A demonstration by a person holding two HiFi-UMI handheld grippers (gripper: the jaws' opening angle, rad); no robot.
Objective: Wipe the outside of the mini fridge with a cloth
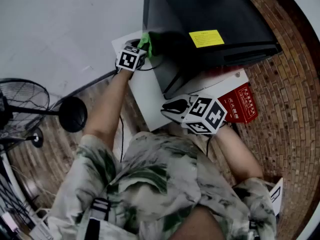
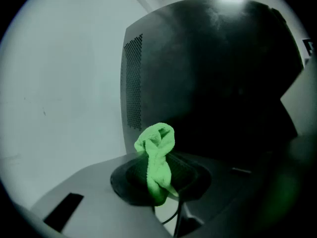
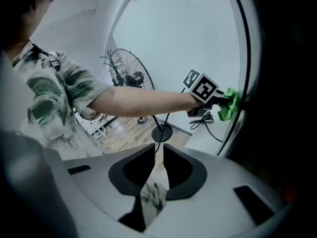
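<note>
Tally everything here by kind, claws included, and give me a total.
Mini fridge: 1
Green cloth: 1
Claws: 2 (left claw shut on the cloth, right claw open, empty)
Fan: 1
Red box: 1
Total: 6

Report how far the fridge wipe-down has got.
Done: the green cloth is gripped in the jaws of the left gripper. In hand: the cloth is up against the mini fridge at its vented side wall. The right gripper hangs open and empty, nearer the person. Left: no wiped patch shows on the black casing, so treat the top, front and other sides as not yet done.
</note>
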